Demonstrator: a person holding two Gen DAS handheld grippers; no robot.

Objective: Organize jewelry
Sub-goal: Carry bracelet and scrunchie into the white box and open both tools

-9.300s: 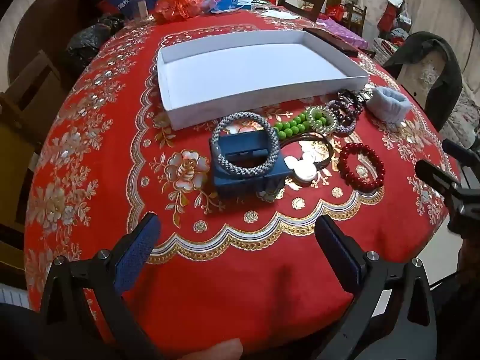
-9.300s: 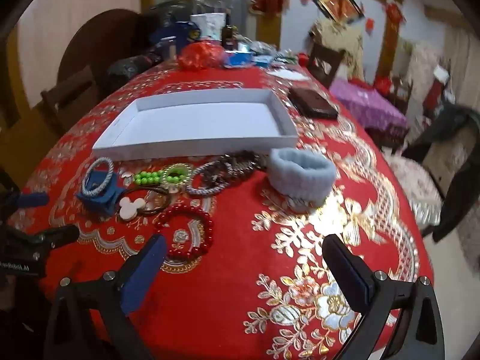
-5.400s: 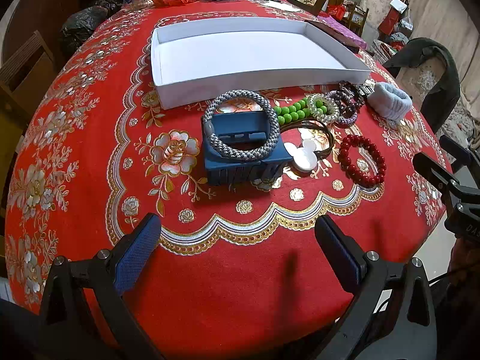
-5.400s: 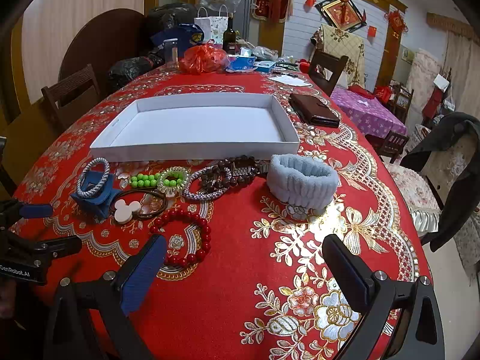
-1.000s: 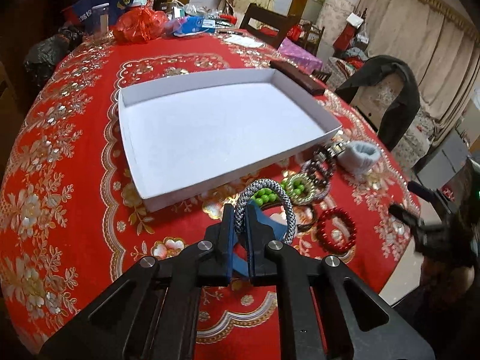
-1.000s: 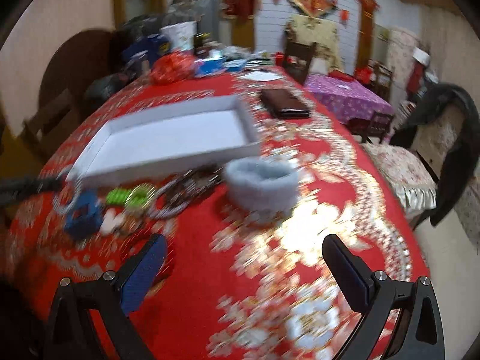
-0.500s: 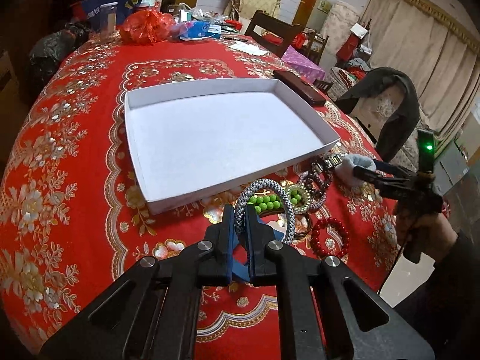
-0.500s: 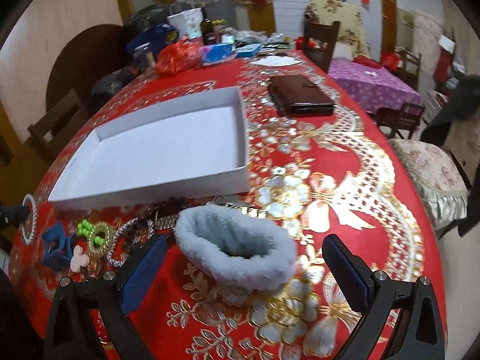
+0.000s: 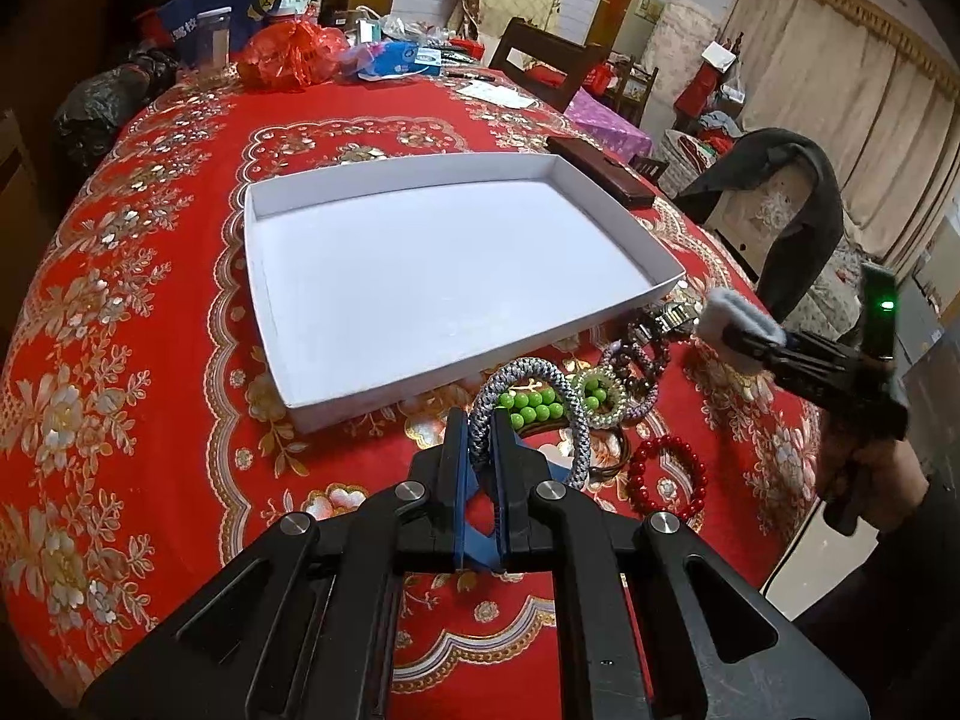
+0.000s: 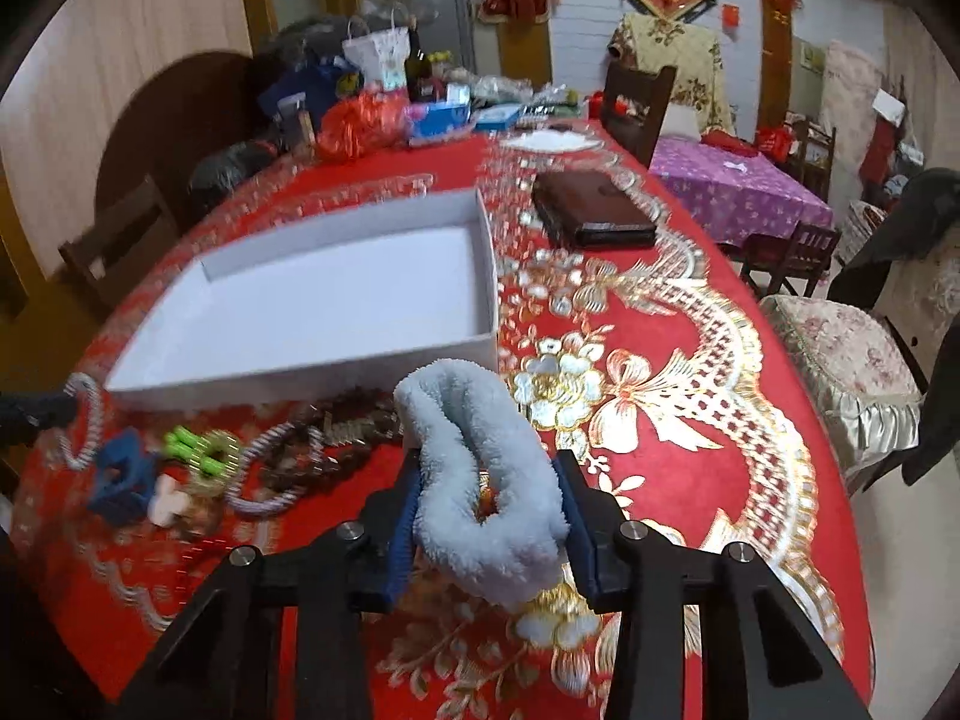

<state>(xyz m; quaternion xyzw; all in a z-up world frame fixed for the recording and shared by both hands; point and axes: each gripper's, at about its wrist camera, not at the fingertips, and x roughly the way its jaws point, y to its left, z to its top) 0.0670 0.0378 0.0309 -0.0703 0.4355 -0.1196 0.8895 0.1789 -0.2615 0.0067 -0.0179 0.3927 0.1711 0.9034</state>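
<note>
My left gripper (image 9: 477, 420) is shut on a grey braided bracelet (image 9: 561, 384), held upright just in front of the white tray (image 9: 390, 387). In the right wrist view my right gripper (image 10: 489, 462) has its jaws closing on a fluffy light-blue band (image 10: 480, 420). Both pads press the band into a narrow oval, just off the tray's near right corner (image 10: 489, 354). The left wrist view shows the same band (image 9: 729, 309) at that gripper's tip. Green beads (image 9: 534, 405), dark bead bracelets (image 9: 645, 348) and a red bead bracelet (image 9: 666, 474) lie on the red cloth between the grippers.
A blue holder (image 10: 123, 477) and a white charm lie left of the beads. Beyond the tray's right side lies a brown wallet (image 10: 591, 210). Bags and bottles crowd the far end (image 9: 288, 54). A chair with a dark jacket (image 9: 780, 210) stands by the table's right edge.
My right gripper has come forward over the fluffy band, and its jaws have drawn in from wide apart to squeeze it. The left gripper still holds the grey bracelet in the same place.
</note>
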